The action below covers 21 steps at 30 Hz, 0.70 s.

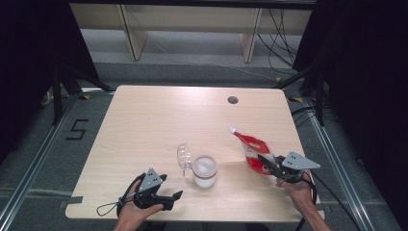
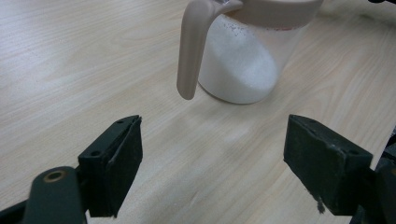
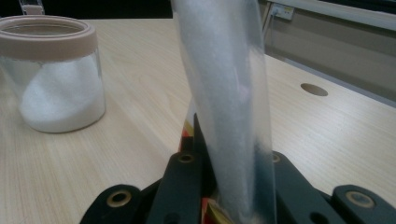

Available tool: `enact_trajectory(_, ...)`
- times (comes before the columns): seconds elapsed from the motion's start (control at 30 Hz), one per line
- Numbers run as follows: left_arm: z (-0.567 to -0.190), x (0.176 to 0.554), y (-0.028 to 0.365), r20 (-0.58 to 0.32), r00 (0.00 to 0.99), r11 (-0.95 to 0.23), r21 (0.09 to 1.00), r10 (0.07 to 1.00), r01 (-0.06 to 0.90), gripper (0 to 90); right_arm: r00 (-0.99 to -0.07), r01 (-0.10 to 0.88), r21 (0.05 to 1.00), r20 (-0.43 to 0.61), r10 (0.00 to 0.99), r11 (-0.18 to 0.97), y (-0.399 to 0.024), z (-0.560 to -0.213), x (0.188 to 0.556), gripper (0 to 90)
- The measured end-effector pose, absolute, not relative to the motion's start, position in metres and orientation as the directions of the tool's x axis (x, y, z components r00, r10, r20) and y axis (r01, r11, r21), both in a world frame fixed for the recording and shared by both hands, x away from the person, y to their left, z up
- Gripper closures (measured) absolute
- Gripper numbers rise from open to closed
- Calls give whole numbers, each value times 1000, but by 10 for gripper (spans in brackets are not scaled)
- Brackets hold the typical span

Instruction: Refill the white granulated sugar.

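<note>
High view first: the right gripper sits at the near right of the table, jaws clamped on the lower part of a red-and-white spouted pouch that leans up and away toward the far left, white cap at the top. The jar stands near the middle, open, its clear hinged lid flipped up on the left side. The left gripper waits near the left, holding nothing. Left gripper view now: jaws spread wide over bare wood, with the jar just ahead, white granules heaped inside, its beige tab hanging down the near side. Right gripper view: both jaws pinched tight on the pouch, whose clear panel shows white grains packed within; the jar stands off to the left. That pouch looks soft and slick, likely to sag and shift as the contents run, so a grip low on the body seems sound. The jar looks rigid and fairly heavy; its walls would suit the free gripper for steadying.
</note>
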<state>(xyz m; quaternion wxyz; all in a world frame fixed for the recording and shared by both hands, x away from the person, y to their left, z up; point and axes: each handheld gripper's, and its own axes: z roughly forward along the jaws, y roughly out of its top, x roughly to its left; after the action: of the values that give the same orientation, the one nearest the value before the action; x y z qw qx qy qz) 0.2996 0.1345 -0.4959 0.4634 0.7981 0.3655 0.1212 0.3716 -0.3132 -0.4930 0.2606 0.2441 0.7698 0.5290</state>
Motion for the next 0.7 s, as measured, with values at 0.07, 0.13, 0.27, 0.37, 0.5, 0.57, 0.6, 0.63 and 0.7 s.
enact_trajectory(0.07, -496, 300, 134, -147, 704, -303, 828, 695, 472, 192, -742, 98, 945, -140, 656, 312, -315, -494, 371, 846)
enact_trajectory(0.13, -496, 300, 135, -149, 702, -301, 827, 696, 474, 192, -741, 102, 941, -144, 655, 322, -316, -493, 370, 843)
enact_trajectory(0.27, -496, 299, 134, -161, 698, -292, 826, 698, 482, 192, -744, 103, 944, -136, 654, 314, -319, -494, 370, 837)
enact_trajectory(0.37, -496, 299, 134, -160, 698, -292, 826, 698, 482, 192, -730, 134, 943, -114, 673, 306, -320, -494, 367, 829)
enact_trajectory(0.5, -495, 299, 134, -144, 698, -301, 828, 702, 474, 192, -740, 158, 936, -99, 665, 315, -323, -497, 368, 811)
enact_trajectory(0.57, -496, 299, 134, -161, 699, -294, 825, 697, 483, 193, -736, 169, 940, -80, 673, 296, -323, -497, 368, 809)
enact_trajectory(0.6, -495, 300, 135, -141, 705, -309, 827, 695, 469, 192, -725, 159, 943, -90, 683, 292, -322, -498, 368, 809)
enact_trajectory(0.63, -495, 300, 135, -137, 706, -310, 829, 695, 466, 192, -729, 159, 944, -85, 679, 289, -322, -498, 368, 805)
enact_trajectory(0.7, -495, 299, 134, -148, 697, -299, 827, 702, 476, 192, -733, 201, 937, -50, 678, 287, -323, -497, 366, 795)
